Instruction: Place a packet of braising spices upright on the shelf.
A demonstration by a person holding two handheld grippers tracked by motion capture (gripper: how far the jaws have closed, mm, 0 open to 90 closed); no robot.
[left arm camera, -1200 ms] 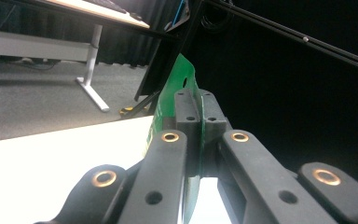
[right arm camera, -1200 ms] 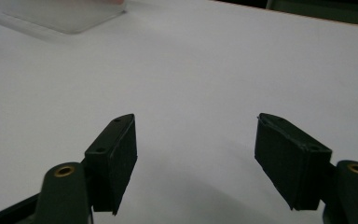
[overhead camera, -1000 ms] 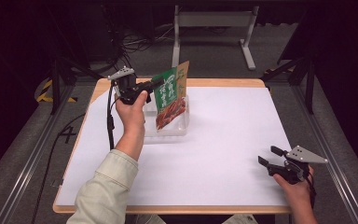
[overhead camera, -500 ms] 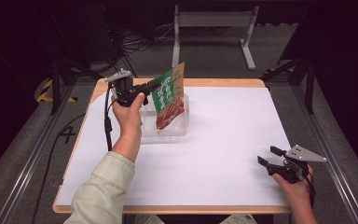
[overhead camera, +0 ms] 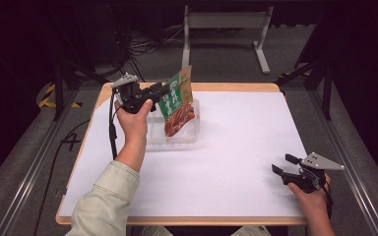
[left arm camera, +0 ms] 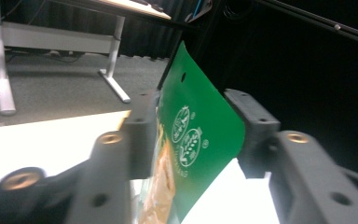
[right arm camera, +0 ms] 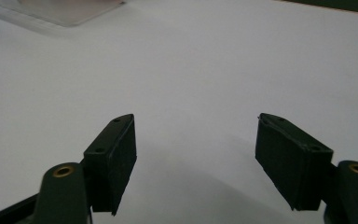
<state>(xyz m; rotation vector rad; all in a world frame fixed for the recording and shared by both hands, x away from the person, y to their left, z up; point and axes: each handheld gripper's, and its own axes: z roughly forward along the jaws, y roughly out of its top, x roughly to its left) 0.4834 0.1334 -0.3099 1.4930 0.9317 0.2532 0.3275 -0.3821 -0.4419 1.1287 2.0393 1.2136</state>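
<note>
— Under the left claw (overhead camera: 163, 91), a clear tray (overhead camera: 189, 135) is seen on the white table (overhead camera: 236, 162), and the green snack bag (overhead camera: 177, 101) is stood up in it.
— Has the bag been let go?
— Yes. The jaws have just been opened; the bag is between them, not pinched. The right claw (overhead camera: 279, 164) is held apart, well away.

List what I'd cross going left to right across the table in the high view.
Left gripper, jaws just opened with the green snack bag's edge between them → green snack bag, standing in the clear tray → bare white tabletop → right gripper, open.
</note>
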